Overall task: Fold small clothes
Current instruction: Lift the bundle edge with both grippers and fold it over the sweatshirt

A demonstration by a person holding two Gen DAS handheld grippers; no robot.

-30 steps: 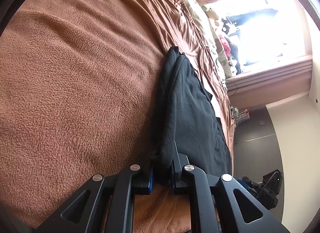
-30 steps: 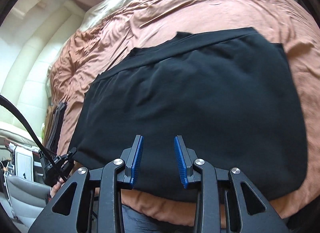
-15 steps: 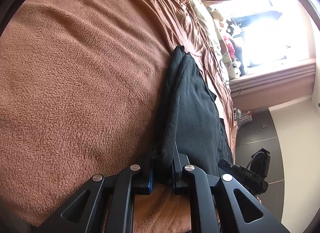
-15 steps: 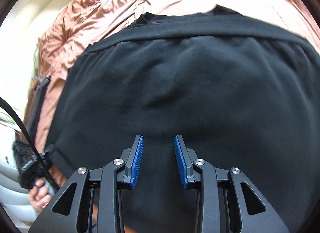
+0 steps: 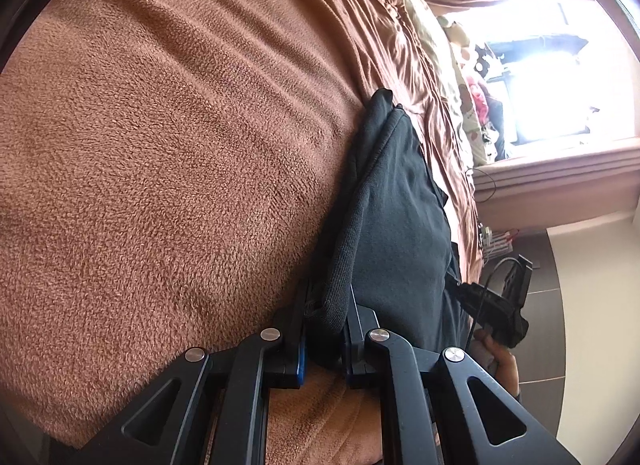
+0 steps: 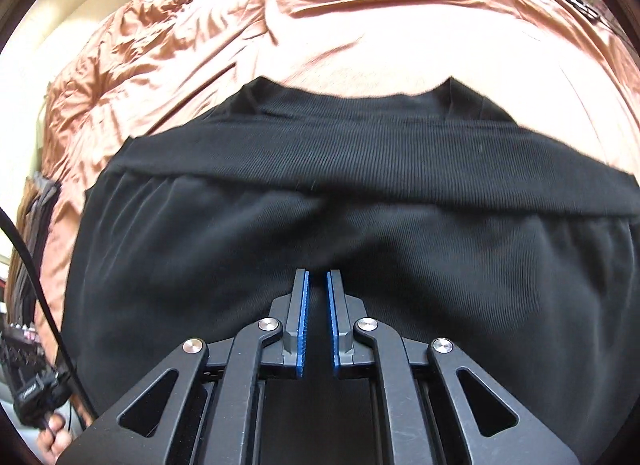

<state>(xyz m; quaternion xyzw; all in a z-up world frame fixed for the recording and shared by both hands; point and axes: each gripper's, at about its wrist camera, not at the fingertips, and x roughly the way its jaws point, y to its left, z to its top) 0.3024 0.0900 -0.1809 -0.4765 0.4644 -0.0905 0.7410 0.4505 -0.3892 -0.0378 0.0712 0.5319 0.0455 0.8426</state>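
Lying flat on the brown fleece blanket, the black garment shows a ribbed waistband toward the far side. Your left gripper is clamped on its folded corner, near the bed's edge. Your right gripper presses into the cloth's middle, fingers narrowly parted; whether fabric is pinched cannot be told. Wrinkled satin sheet lies beyond.

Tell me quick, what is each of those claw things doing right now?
Left gripper: shut on the edge of the black garment.
Right gripper: nearly closed over the garment; whether it pinches fabric cannot be told.
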